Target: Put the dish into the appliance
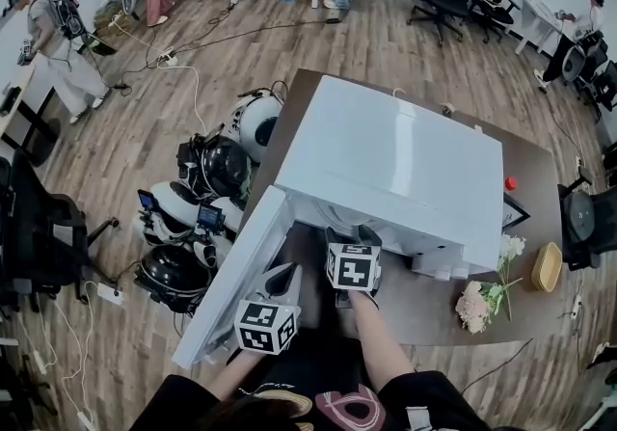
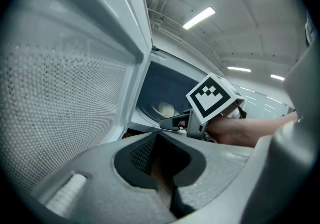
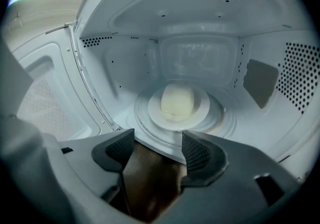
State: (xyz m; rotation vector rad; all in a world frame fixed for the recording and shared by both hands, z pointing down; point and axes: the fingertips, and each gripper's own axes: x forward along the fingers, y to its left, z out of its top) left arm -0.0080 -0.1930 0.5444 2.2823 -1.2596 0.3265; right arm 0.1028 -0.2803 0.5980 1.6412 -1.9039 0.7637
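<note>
Currently, the microwave [image 1: 405, 159] stands on the brown table [image 1: 536, 165] with its door [image 1: 234, 277] swung fully open to the left. The dish [image 3: 201, 111], a white plate carrying a pale rounded bun [image 3: 177, 101], sits inside the microwave on the round turntable [image 3: 226, 124], roughly centred in the cavity. Nothing touches it.

Right claw [image 3: 157, 150]: the jaws are spread wide with nothing between them. The claw is stationed at the front of the microwave opening, pointed downward into the cavity, with the dish ahead of its tips and apart from them. In the head view the right claw [image 1: 353, 234] reaches just under the front edge of the microwave's top.

Left claw [image 2: 161, 168]: the jaws are pressed together and hold nothing. It sits lower left of the right claw, just beside the inner face of the open door, whose perforated screen fills the left of the left gripper view. From that view the dish is visible through the opening, past the right claw's marker cube [image 2: 212, 96].

On the table to the right of the microwave lie a bunch of flowers [image 1: 487, 299] and a yellowish bowl [image 1: 547, 267], both well apart from the claws.
</note>
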